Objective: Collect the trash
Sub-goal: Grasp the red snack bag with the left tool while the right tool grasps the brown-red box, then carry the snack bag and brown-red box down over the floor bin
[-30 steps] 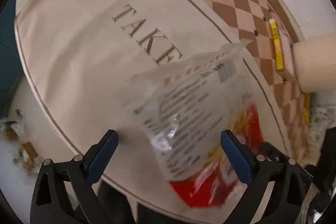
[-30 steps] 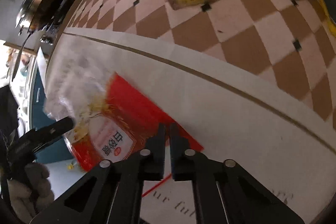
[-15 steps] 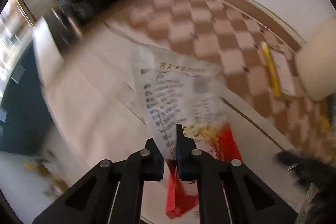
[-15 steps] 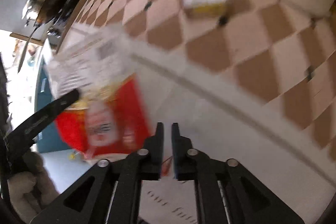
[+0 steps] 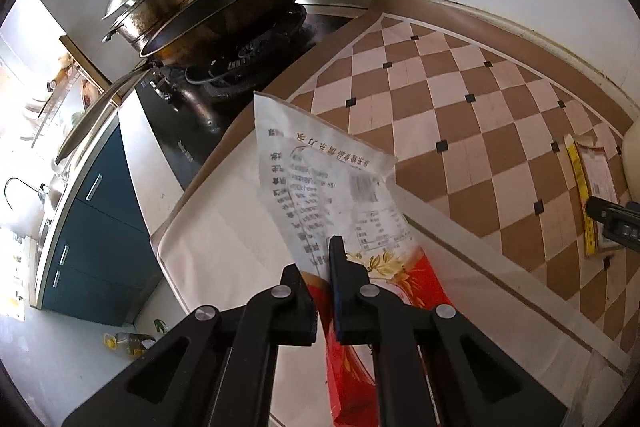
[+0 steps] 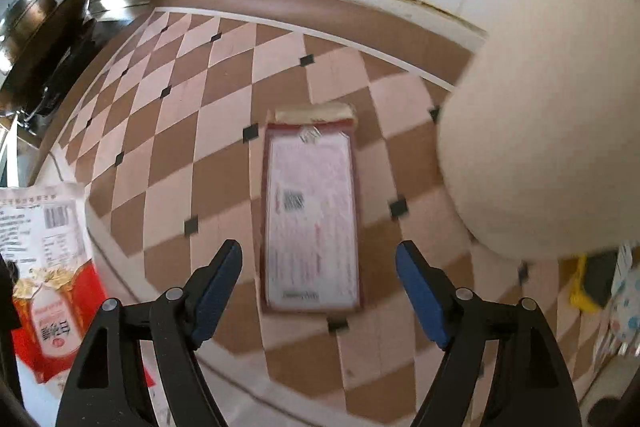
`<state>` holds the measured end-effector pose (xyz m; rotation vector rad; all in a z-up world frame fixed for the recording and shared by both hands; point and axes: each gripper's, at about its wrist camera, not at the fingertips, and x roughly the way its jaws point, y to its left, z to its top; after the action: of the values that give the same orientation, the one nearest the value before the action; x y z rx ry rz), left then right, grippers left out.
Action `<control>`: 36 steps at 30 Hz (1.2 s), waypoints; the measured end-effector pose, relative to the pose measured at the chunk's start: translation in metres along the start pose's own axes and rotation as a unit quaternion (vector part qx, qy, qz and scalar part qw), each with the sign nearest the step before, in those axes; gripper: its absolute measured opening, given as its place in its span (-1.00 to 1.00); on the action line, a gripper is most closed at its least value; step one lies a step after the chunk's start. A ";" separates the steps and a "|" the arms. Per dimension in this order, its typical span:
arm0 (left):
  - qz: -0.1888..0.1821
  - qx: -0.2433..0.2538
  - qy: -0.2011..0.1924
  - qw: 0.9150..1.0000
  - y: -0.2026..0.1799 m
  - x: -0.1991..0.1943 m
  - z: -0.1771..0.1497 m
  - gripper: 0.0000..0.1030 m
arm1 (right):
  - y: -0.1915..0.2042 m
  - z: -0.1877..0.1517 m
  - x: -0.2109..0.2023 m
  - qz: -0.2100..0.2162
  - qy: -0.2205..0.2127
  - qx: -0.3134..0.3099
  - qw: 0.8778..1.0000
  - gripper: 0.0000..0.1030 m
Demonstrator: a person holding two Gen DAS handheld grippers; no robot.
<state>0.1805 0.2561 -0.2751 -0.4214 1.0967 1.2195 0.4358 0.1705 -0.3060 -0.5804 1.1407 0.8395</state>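
In the left wrist view, the left hand-held gripper (image 5: 325, 291) sits at the bottom centre of the frame, its jaws pinched on an empty food wrapper (image 5: 332, 195). The wrapper rises from the jaws toward the middle of the frame, clear and printed above, red near the grip. It looks thin, light and floppy, likely slippery, so a firm pinch near an edge seems wise. Behind it lies a checkered worktop (image 5: 460, 115), with a dark wok (image 5: 224, 11) on a stove in the upper left.

In the right wrist view, the right hand-held gripper (image 6: 320, 291) is at the bottom of the frame with jaws spread wide and nothing between them. Just above the gap, in the centre of the frame, a flat red-edged packet (image 6: 312, 219) lies on the worktop, slightly blurred. It appears flat and fairly stiff, lying flush, so a grip across its narrow width or at a raised end would probably serve best. A large pale rounded object (image 6: 540, 147) fills the right side.
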 end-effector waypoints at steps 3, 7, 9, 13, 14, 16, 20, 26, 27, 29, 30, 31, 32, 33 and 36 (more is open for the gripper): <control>0.001 0.004 -0.002 1.000 0.000 0.001 0.004 -0.96 | 0.014 0.012 0.018 -0.008 0.009 -0.002 1.000 0.57; 0.003 0.009 -0.009 1.000 0.002 -0.002 0.007 -0.97 | 0.017 0.014 0.031 -0.015 0.018 0.002 1.000 0.55; 0.003 0.007 -0.012 1.000 0.006 -0.004 0.008 -0.97 | 0.019 0.014 0.035 -0.020 0.015 0.002 1.000 0.16; -0.005 0.003 -0.019 1.000 0.018 -0.013 0.009 -0.99 | 0.024 0.010 0.034 -0.021 0.001 -0.010 1.000 0.17; -0.006 0.003 -0.022 1.000 0.021 -0.017 0.009 -0.99 | 0.025 0.008 0.031 -0.020 -0.006 -0.013 1.000 0.16; -0.007 0.000 -0.031 1.000 0.032 -0.028 0.008 -1.00 | 0.031 0.004 0.023 -0.018 -0.022 -0.023 0.999 0.16; -0.009 -0.019 -0.044 0.999 0.060 -0.051 0.005 -1.00 | 0.041 -0.007 0.002 0.006 -0.041 -0.031 0.999 0.16; 0.009 -0.044 -0.069 0.997 0.114 -0.088 -0.005 -1.00 | 0.064 -0.029 -0.031 0.066 -0.049 -0.041 0.996 0.16; 0.013 -0.050 -0.072 0.996 0.124 -0.093 -0.007 -1.00 | 0.070 -0.034 -0.037 0.076 -0.049 -0.044 0.995 0.16; 0.021 -0.063 -0.081 0.995 0.148 -0.105 -0.016 -1.00 | 0.086 -0.042 -0.047 0.096 -0.048 -0.049 0.993 0.16; 0.023 -0.068 -0.084 0.994 0.157 -0.108 -0.021 -1.00 | 0.093 -0.047 -0.052 0.107 -0.047 -0.053 0.992 0.16; 0.026 -0.076 -0.087 0.993 0.169 -0.113 -0.026 -1.00 | 0.104 -0.053 -0.060 0.120 -0.047 -0.058 0.990 0.16; 0.028 -0.084 -0.090 0.992 0.183 -0.118 -0.033 -1.00 | 0.110 -0.058 -0.067 0.127 -0.048 -0.062 0.989 0.16; 0.030 -0.091 -0.092 0.991 0.196 -0.122 -0.040 -1.00 | 0.120 -0.066 -0.076 0.137 -0.049 -0.069 0.987 0.16; 0.031 -0.108 -0.095 0.989 0.228 -0.127 -0.060 -1.00 | 0.154 -0.087 -0.102 0.161 -0.056 -0.089 0.981 0.16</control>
<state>-0.0435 0.2213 -0.1323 -0.4294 0.8238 1.4101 0.2441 0.1635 -0.2364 -0.4931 1.0778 1.2477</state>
